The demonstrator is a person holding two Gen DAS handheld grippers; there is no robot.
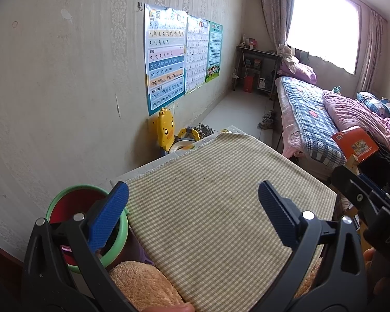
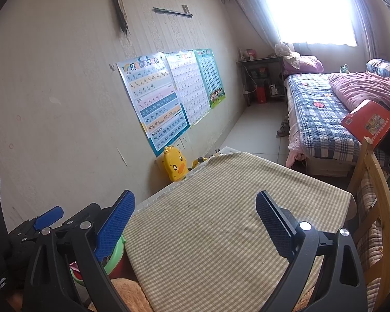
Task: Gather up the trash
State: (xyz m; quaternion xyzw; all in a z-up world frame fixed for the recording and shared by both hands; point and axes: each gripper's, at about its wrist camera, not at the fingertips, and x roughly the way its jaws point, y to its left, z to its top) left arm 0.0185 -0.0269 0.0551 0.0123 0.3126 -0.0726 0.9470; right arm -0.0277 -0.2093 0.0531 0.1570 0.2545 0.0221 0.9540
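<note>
Your bench (image 1: 221, 202), spread with a green-and-cream checked cloth, fills the lower middle of both views and stands against a pale patterned wall (image 1: 65, 91) in a bedroom, with a bright curtained window (image 1: 325, 20) at the upper right. At the lower left of the left wrist view a green-rimmed round plastic bin with a red inside (image 1: 65, 205) sits just beside the bench, partly hidden behind your finger; what trash it holds cannot be made out. A fluffy orange towel (image 1: 143, 283) lies at the bottom edge. Your left gripper (image 1: 193, 213) is spread wide over the cloth with nothing between its blue pads; your right gripper (image 2: 195, 221) is likewise spread and holds nothing. Beyond the bench stands a yellow duck-shaped plastic toy (image 1: 165, 127), and a bed with a blue plaid quilt (image 1: 312, 119) runs along the right, an orange book (image 1: 356, 143) on it. A pinyin poster (image 1: 165, 59) on the wall reads "b p m f" and "an en in un".
</note>
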